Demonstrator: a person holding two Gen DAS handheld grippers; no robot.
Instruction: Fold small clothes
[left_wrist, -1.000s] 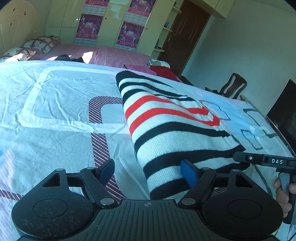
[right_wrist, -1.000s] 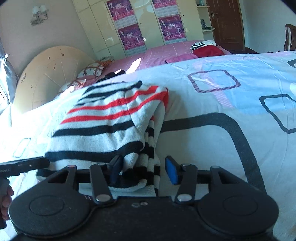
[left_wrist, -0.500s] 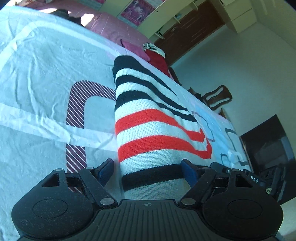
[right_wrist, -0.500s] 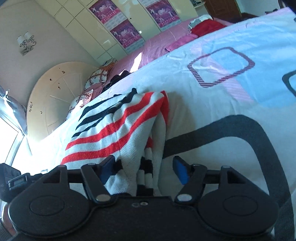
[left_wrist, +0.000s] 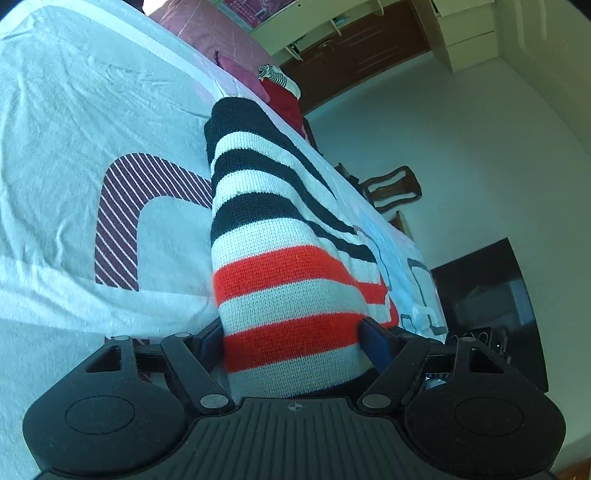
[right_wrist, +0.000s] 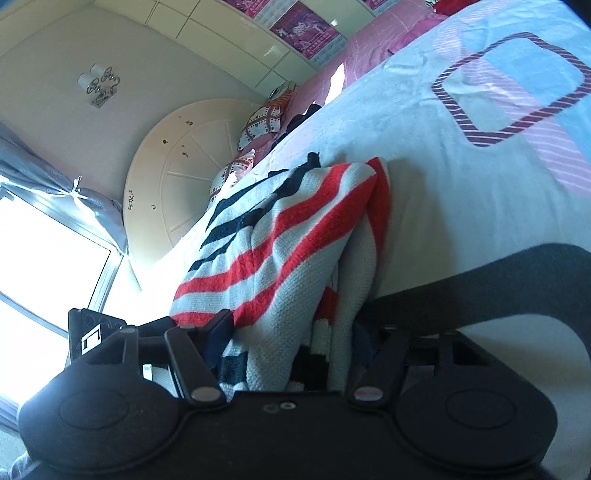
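A folded knit sweater (left_wrist: 273, 236) with black, white and red stripes lies on the white patterned bedsheet (left_wrist: 92, 110). My left gripper (left_wrist: 291, 339) straddles its near end with wide jaws. The red-striped fabric fills the gap between the blue pads, and I see no squeeze. In the right wrist view the same sweater (right_wrist: 280, 236) shows its layered folded edge. My right gripper (right_wrist: 295, 343) has that edge between its jaws, which are closing. Its left pad lies against the top layer and its right pad is in shadow.
The bedsheet (right_wrist: 461, 184) stretches away on both sides of the sweater. Red and striped clothes (left_wrist: 280, 96) lie at the far end of the bed. A wooden chair (left_wrist: 391, 188) and a dark screen (left_wrist: 487, 306) stand beyond the bed's edge. A round headboard (right_wrist: 177, 177), pillows (right_wrist: 262, 122) and a bright window (right_wrist: 44, 266) are on the other side.
Both grippers have moved forward and down, rolling as they went. The sweater's near end now sits between each pair of jaws. The right jaws stand wider than a second ago.
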